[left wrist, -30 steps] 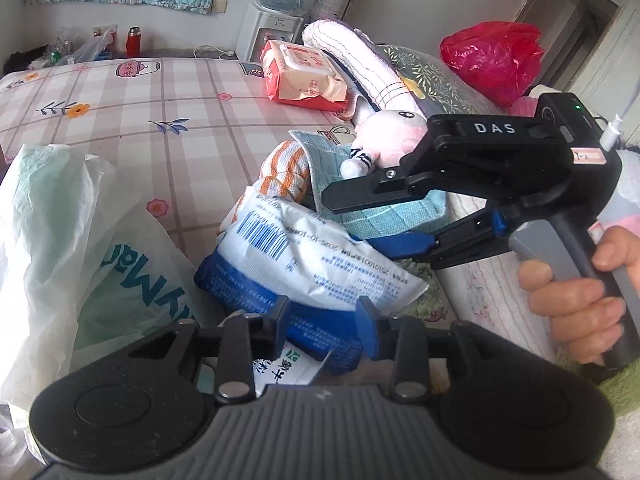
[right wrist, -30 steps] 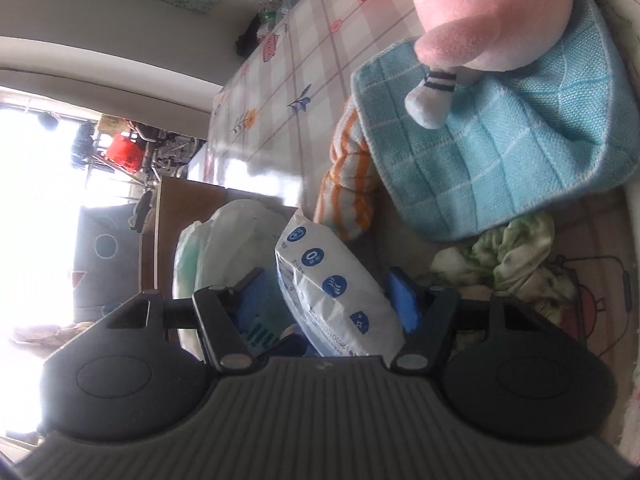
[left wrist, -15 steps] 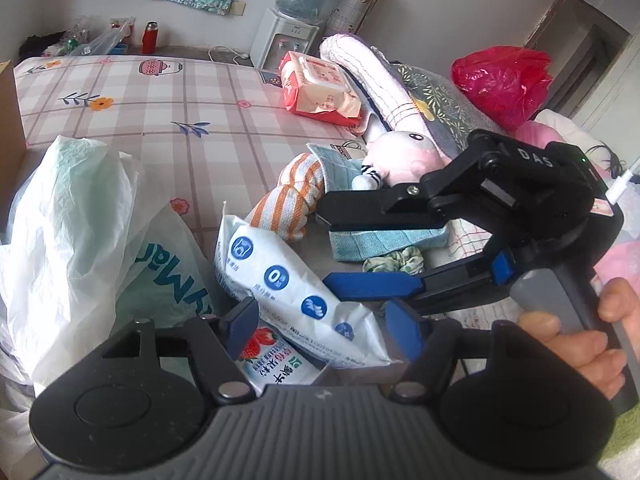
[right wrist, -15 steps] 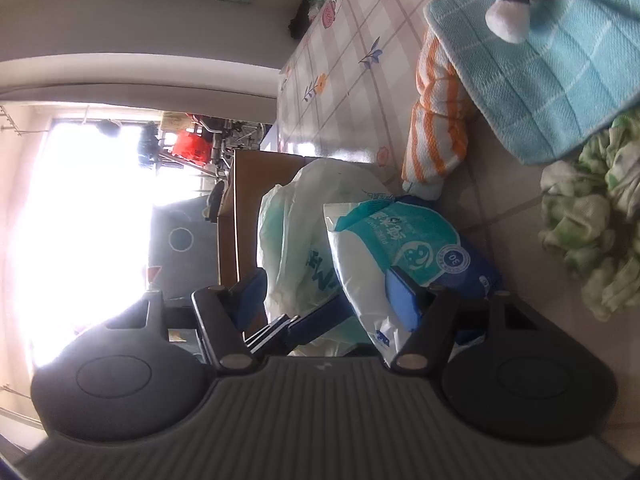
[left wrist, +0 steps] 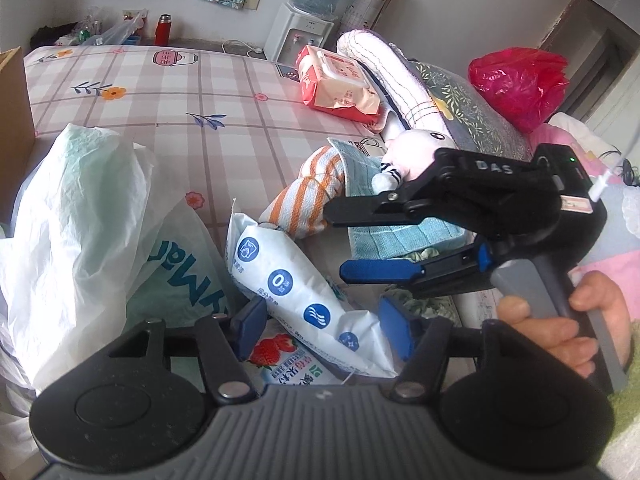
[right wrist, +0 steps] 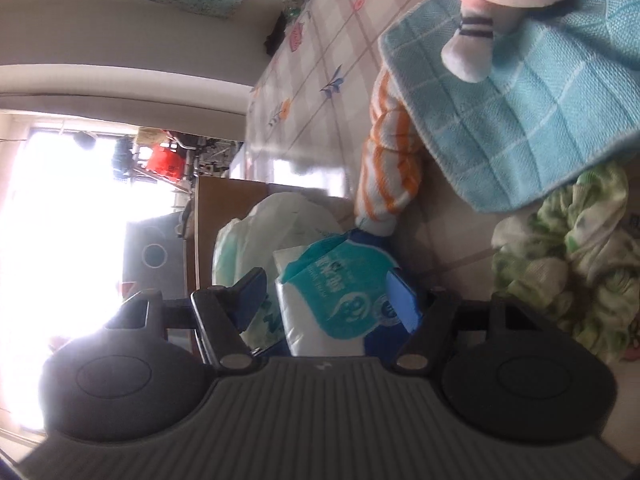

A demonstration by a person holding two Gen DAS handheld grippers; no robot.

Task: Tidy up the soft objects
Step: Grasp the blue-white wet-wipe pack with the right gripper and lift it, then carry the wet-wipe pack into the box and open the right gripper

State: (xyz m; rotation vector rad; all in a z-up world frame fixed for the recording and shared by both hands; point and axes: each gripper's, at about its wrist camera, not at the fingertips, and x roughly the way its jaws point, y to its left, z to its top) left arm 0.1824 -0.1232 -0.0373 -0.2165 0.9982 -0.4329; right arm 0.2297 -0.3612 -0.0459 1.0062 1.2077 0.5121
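A checked bedsheet (left wrist: 192, 92) stretched beneath a crumpled white plastic bag (left wrist: 80, 216), with a blue towel (left wrist: 400, 236) and an orange-striped cloth (left wrist: 304, 200) beyond. Between them lay a white-and-blue tissue pack (left wrist: 296, 296), sitting inside the closing left gripper (left wrist: 324, 328), whose pads stood clear of it. The right gripper (left wrist: 340, 242) hovered just above, jaws parted and empty.

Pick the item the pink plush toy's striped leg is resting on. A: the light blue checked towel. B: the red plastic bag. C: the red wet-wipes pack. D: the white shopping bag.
A: in both wrist views the pink plush toy lies with its striped leg on the light blue checked towel, next to the orange-striped cloth.
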